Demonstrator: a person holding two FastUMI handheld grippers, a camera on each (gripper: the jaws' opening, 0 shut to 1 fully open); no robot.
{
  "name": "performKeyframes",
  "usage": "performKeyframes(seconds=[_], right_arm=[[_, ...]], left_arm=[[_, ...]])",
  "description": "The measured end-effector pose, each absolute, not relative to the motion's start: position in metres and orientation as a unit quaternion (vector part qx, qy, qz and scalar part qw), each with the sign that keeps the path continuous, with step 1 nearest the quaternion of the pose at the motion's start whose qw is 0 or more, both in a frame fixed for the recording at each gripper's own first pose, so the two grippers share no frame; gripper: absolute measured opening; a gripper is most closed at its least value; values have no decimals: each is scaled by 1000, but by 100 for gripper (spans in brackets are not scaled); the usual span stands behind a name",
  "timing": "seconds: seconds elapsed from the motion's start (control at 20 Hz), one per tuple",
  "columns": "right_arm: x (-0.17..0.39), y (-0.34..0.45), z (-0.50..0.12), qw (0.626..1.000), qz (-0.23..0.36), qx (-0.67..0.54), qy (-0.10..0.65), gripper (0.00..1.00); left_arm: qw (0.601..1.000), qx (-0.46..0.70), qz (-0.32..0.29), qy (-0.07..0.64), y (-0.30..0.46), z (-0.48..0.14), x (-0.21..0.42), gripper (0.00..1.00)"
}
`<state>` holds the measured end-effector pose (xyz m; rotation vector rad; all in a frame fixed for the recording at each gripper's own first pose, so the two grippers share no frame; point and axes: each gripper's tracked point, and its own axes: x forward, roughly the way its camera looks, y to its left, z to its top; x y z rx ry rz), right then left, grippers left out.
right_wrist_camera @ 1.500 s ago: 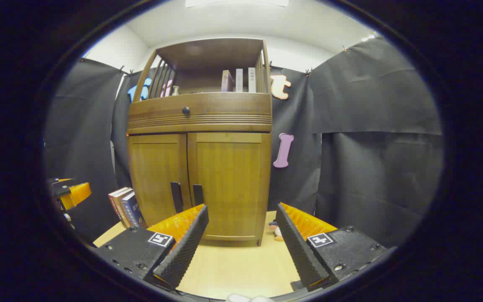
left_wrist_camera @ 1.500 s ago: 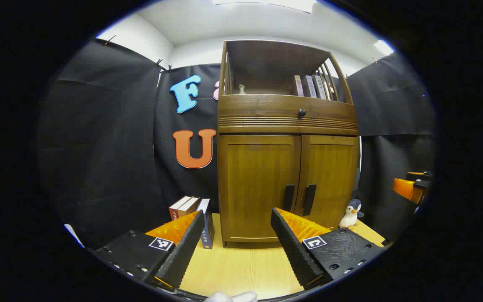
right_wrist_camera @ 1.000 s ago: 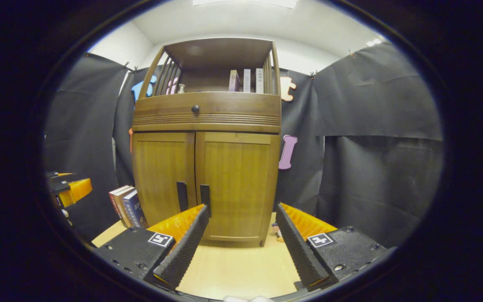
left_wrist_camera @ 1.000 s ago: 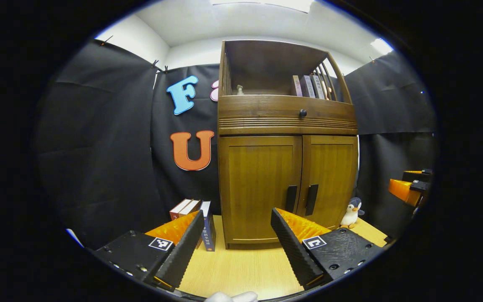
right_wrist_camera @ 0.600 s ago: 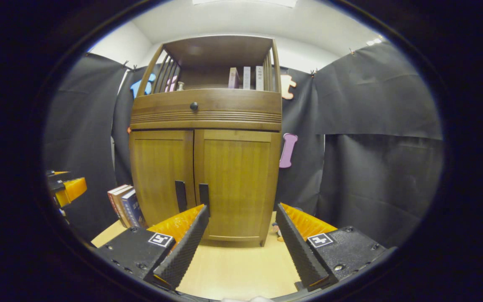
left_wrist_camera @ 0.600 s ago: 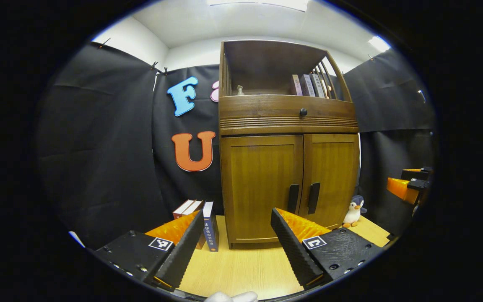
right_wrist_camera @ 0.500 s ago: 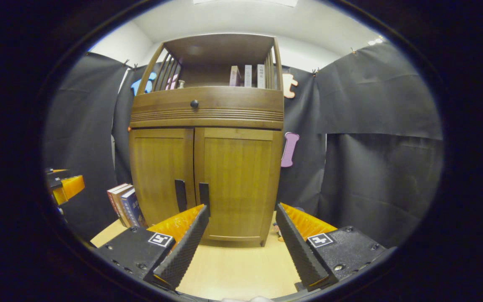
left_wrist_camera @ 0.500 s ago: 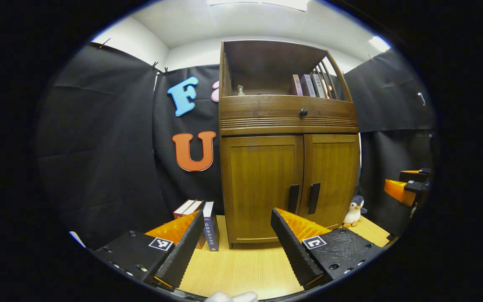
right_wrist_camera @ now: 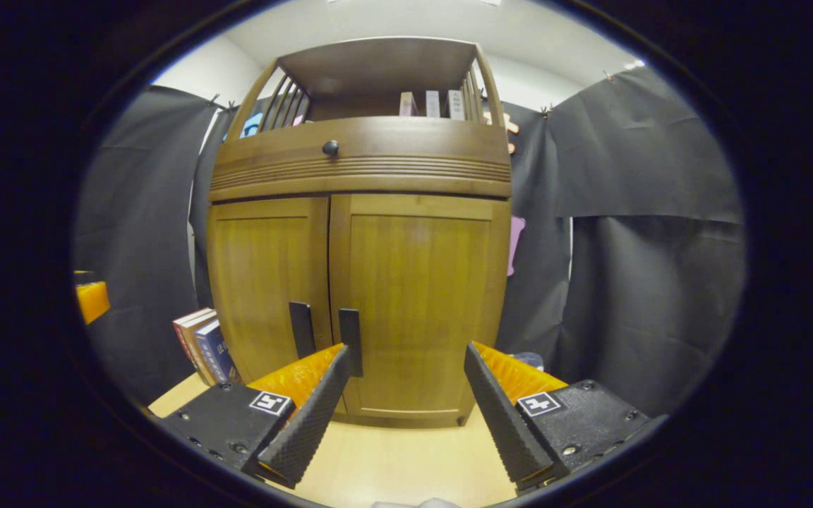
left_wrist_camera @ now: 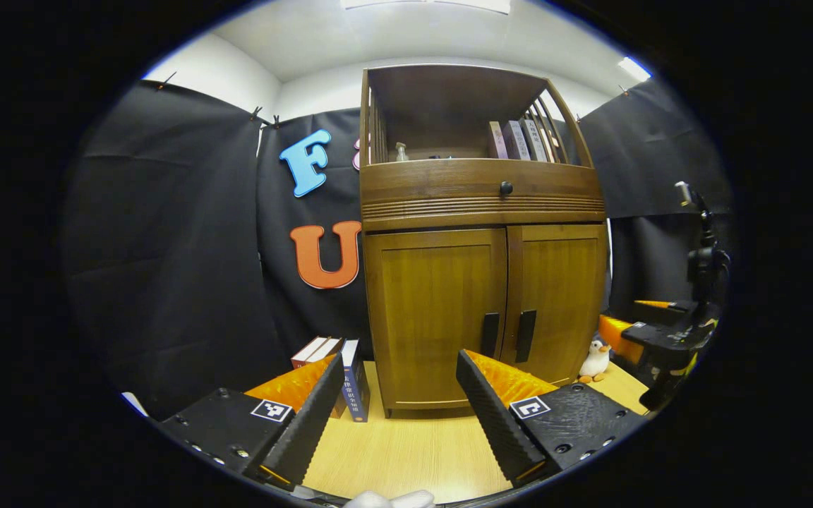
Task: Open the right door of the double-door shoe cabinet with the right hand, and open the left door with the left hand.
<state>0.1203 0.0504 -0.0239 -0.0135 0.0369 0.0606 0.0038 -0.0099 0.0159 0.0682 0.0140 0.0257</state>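
A brown wooden shoe cabinet (left_wrist_camera: 480,204) stands on a light wood floor, both doors closed. Its left door (left_wrist_camera: 435,317) and right door (left_wrist_camera: 562,296) carry black vertical handles at the centre seam (left_wrist_camera: 491,335) (left_wrist_camera: 524,336). In the right gripper view the right door (right_wrist_camera: 417,303) is close ahead, its handle (right_wrist_camera: 351,342) just above my left fingertip. My right gripper (right_wrist_camera: 406,384) is open and holds nothing. My left gripper (left_wrist_camera: 399,388) is open too, farther back from the cabinet. The right gripper (left_wrist_camera: 650,335) also appears at the right of the left gripper view.
Several books (left_wrist_camera: 346,374) stand on the floor left of the cabinet. A small penguin toy (left_wrist_camera: 595,360) sits at its right foot. A drawer with a round knob (left_wrist_camera: 505,188) and an open shelf with books (left_wrist_camera: 516,141) top the doors. Black cloth walls surround the booth.
The right gripper has moved forward toward the cabinet, whose doors now loom larger in its view. The left gripper has barely shifted. Both doors stay closed.
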Motion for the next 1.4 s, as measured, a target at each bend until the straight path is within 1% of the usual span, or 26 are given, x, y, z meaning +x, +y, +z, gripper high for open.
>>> performKeyframes(seconds=[0.3, 0.45, 0.5, 0.55, 0.6, 0.65, 0.8, 0.85, 0.9, 1.05, 1.15, 1.2, 1.25, 1.3, 1.35, 1.4], right_arm=[[198, 78, -60, 997, 54, 7, 61, 100], [229, 89, -72, 995, 59, 7, 75, 98], [237, 93, -76, 995, 61, 7, 80, 94], [244, 97, -79, 995, 62, 7, 84, 92], [250, 102, -82, 994, 67, 8, 89, 91], [256, 106, -87, 993, 73, 9, 93, 91], [271, 122, -97, 991, 83, 5, 103, 90], [276, 127, -99, 991, 88, 4, 105, 89], [280, 131, -100, 990, 90, 3, 107, 87], [293, 139, -109, 989, 85, -5, 118, 81], [297, 137, -113, 989, 80, -4, 126, 74], [299, 135, -114, 988, 79, -1, 131, 67], [302, 137, -118, 987, 80, 4, 136, 63], [304, 137, -121, 987, 79, 12, 141, 57], [305, 138, -122, 987, 80, 20, 140, 55], [304, 140, -123, 985, 86, 26, 145, 50]], left_arm=[[998, 35, 44, 19, -7, 13, 8, 96], [997, 33, 60, 23, -3, 16, 6, 96], [997, 33, 65, 23, 0, 16, 5, 100], [996, 35, 72, 26, 4, 17, 4, 100], [996, 36, 79, 29, 9, 16, 3, 96], [995, 35, 85, 30, 13, 15, 3, 96], [994, 30, 100, 34, 20, 15, -3, 96], [993, 32, 106, 34, 23, 14, -6, 100], [993, 34, 109, 32, 26, 14, -8, 96], [991, 36, 120, 42, 35, 8, -14, 96], [991, 34, 125, 41, 39, 9, -19, 96], [990, 34, 128, 41, 41, 9, -20, 96], [990, 33, 131, 40, 42, 8, -21, 96], [990, 35, 133, 39, 44, 8, -22, 96], [989, 35, 138, 43, 48, 5, -25, 96], [989, 33, 140, 44, 51, 3, -27, 96]])
